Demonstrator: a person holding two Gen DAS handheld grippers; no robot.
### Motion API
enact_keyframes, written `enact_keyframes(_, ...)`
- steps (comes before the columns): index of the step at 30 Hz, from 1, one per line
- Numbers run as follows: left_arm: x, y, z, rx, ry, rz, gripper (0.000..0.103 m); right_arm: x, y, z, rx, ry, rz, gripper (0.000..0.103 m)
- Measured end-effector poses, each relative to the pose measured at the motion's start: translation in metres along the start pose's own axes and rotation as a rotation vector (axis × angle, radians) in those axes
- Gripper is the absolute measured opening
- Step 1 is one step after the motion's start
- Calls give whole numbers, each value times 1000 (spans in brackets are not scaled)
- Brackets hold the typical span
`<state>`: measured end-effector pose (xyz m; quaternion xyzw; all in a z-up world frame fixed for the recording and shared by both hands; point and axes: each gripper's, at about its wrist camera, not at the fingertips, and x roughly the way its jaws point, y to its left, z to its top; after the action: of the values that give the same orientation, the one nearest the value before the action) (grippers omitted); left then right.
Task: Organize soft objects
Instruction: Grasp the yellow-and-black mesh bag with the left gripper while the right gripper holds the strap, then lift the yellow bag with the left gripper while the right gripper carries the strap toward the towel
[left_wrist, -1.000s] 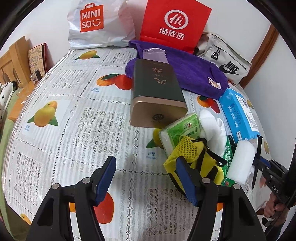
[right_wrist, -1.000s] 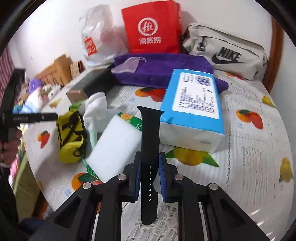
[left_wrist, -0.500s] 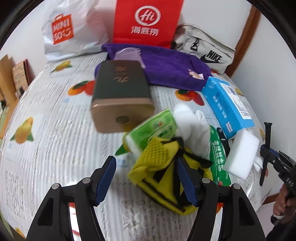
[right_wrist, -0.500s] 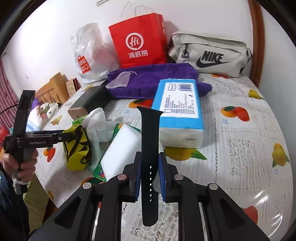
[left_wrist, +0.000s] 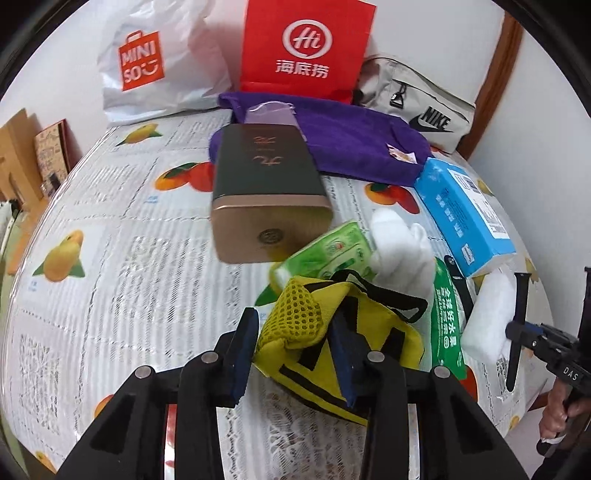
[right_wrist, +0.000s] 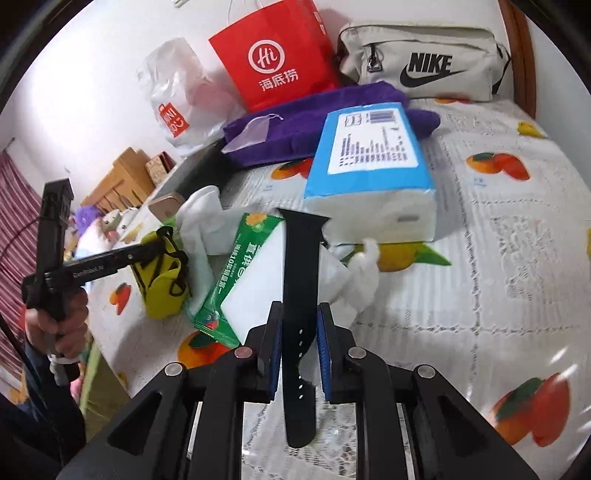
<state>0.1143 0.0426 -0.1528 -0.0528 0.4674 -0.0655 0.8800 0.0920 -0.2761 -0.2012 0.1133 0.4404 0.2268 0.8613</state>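
Now the left gripper, wide open a second ago, closes its jaws around the yellow mesh pouch on the table, while the right gripper, barely easing open, holds a black watch strap upright, suggesting sorting underway.

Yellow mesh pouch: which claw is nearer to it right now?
Left. The left claw is closing around the yellow mesh pouch; the right claw holds a black watch strap beyond the white sponge.
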Motion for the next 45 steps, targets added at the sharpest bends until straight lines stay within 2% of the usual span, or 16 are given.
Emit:
enact_keyframes(6,0,0,-1,-3,7,-17,36,12,8,-4,-10,75,63,21)
enact_keyframes(12,1,2,-2,-8,14,-26,36,14,19,-1,-17,47,95,14)
enact_keyframes(13,1,2,-2,-10,15,-28,36,11,19,1,-13,35,111,6)
enact_keyframes(14,1,3,-2,-11,14,-29,36,8,17,3,-2,21,114,6)
enact_keyframes(15,0,3,-2,-12,14,-30,36,5,12,5,18,8,108,6)
enact_keyframes(18,1,4,-2,-23,17,-32,36,8,-7,6,71,21,18,7)
enact_keyframes(21,2,5,-3,-23,19,-37,36,12,-15,1,78,51,35,7)
enact_keyframes(27,3,5,-3,-27,27,-43,37,15,-5,0,67,72,54,11)
enact_keyframes(29,4,5,-3,-28,31,-43,37,20,3,0,36,82,21,14)
enact_keyframes(31,4,5,-4,-30,36,-45,37,26,11,1,-5,96,-29,21)
enact_keyframes(33,4,6,-4,-33,38,-47,37,32,19,1,-44,106,-50,22)
enact_keyframes(35,3,7,-4,-36,40,-48,37,33,24,2,-74,97,-69,21)
enact_keyframes(36,3,7,-4,-38,40,-49,37,33,28,2,-95,94,-76,15)
enact_keyframes(37,3,7,-4,-41,38,-49,37,31,30,3,-109,76,-84,3)
enact_keyframes(41,-1,7,-4,-42,19,-50,37,14,32,6,-111,8,-54,3)
enact_keyframes(45,-6,7,-2,-38,-1,-44,36,1,26,10,-82,-22,-33,3)
